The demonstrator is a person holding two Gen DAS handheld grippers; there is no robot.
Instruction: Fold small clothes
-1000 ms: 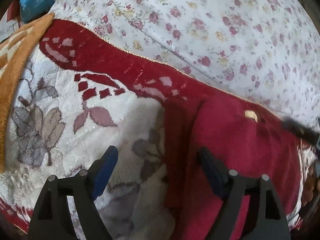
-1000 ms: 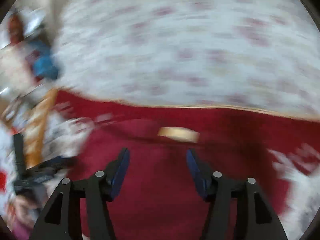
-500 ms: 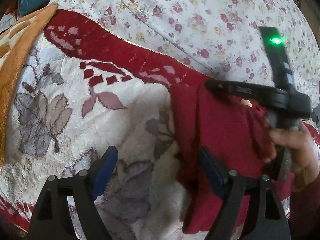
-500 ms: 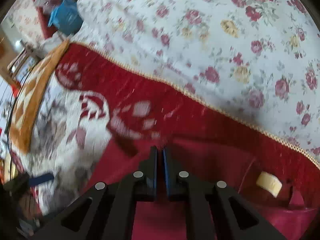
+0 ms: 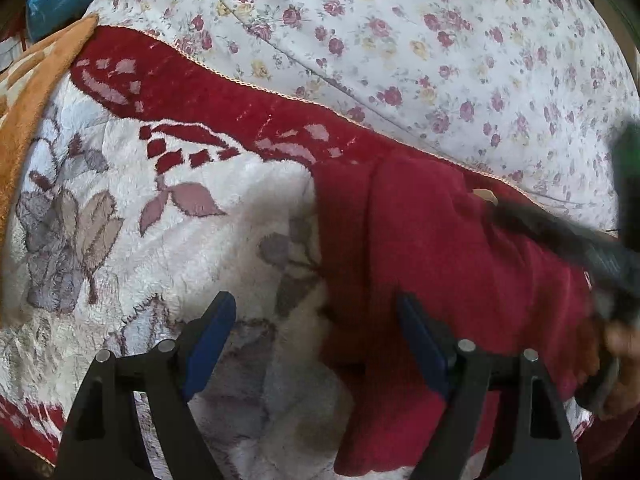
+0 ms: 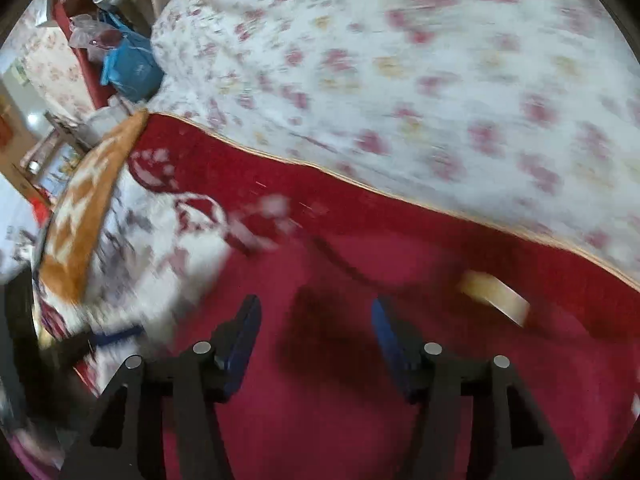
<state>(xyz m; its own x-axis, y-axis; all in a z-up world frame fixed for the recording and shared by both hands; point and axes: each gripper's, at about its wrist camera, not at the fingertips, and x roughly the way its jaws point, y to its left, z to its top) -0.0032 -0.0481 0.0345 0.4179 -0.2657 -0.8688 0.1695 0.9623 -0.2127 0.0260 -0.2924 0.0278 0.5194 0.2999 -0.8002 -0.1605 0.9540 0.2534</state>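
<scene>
A small dark red garment (image 5: 440, 248) lies flat on a white and red flowered blanket (image 5: 180, 240), with a pale label (image 5: 482, 194) near its far edge. My left gripper (image 5: 316, 328) hovers over the garment's left edge, jaws wide open and nothing held. My right gripper (image 6: 316, 328) is above the middle of the same red garment (image 6: 360, 400); its jaws are opening and no cloth is between them. The label (image 6: 494, 292) shows to its right. In the left wrist view the right gripper's body (image 5: 580, 248) is a blurred dark shape at the right edge, with a hand (image 5: 620, 344) under it.
A flowered bedsheet (image 5: 400, 40) covers the far side beyond the blanket's trimmed edge. An orange and white towel (image 5: 28, 92) lies at the left, and a blue bag (image 6: 128, 68) sits off the bed's far left corner amid clutter.
The right gripper, shut half a second ago at the garment's upper left part, now stands open and has swung to the right. The left gripper has stayed in place.
</scene>
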